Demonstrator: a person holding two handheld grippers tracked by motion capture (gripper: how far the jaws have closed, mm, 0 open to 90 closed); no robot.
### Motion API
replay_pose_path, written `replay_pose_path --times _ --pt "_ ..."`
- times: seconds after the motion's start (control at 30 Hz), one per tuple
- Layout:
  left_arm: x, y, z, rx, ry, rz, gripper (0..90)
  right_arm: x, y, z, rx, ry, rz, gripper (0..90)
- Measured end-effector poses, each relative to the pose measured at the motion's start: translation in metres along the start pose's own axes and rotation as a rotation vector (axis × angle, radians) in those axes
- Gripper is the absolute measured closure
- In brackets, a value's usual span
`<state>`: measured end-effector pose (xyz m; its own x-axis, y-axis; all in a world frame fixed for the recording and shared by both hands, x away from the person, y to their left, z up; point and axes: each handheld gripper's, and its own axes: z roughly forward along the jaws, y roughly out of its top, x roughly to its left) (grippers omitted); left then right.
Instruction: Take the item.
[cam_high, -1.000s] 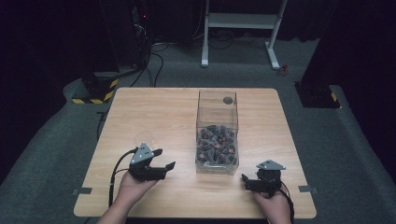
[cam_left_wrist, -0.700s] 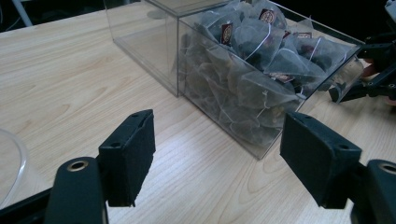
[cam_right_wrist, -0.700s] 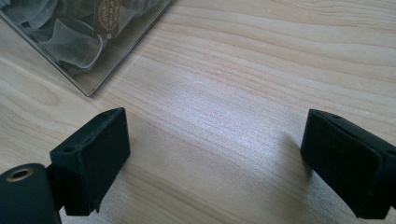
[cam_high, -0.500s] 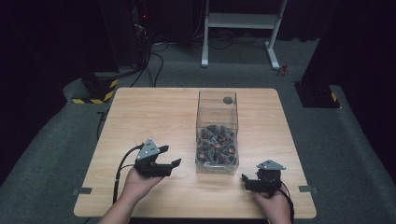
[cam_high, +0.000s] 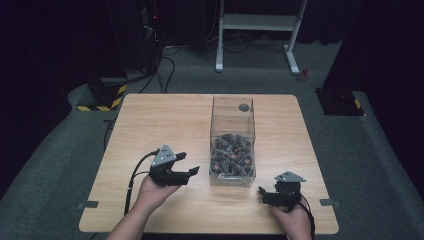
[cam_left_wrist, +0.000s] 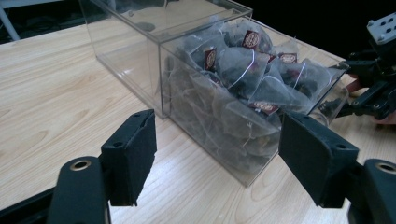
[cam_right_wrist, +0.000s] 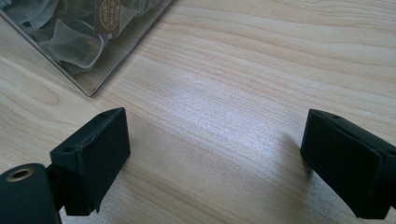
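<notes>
Nearest me, at about five o'clock on the table (cam_high: 150, 115), my right gripper (cam_high: 262, 193) sits low over bare wood, jaws spread wide with nothing between them. At about seven o'clock my left gripper (cam_high: 192, 175) hangs just beside the clear box (cam_high: 233, 145), its jaws also spread and empty, aimed at the near corner of that box. The box stands at the table's centre, running toward twelve o'clock; its near half is packed with tea bags (cam_left_wrist: 243, 70), its far half bare.
</notes>
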<state>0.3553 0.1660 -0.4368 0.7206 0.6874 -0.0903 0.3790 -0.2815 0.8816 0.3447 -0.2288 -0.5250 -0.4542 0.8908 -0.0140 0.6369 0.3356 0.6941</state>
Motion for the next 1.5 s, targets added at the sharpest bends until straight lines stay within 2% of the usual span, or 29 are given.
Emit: replay_pose_path --times 0.6,0.93,1.37,1.5 --pt "-0.005 0.014 0.017 -0.018 -0.042 -0.010 29.6 0.000 0.000 0.000 0.000 0.003 -0.003 8.1" --pt "-0.009 0.023 0.032 -0.008 -0.063 0.009 30.4 0.001 0.000 0.000 -0.001 0.008 -0.004 8.1" --pt "-0.011 0.030 0.049 -0.007 -0.089 0.003 33.1 0.001 0.000 0.000 -0.001 0.010 -0.007 8.1" --pt "-0.012 0.033 0.054 -0.003 -0.091 0.012 33.9 0.001 0.000 0.000 -0.001 0.010 -0.008 8.1"
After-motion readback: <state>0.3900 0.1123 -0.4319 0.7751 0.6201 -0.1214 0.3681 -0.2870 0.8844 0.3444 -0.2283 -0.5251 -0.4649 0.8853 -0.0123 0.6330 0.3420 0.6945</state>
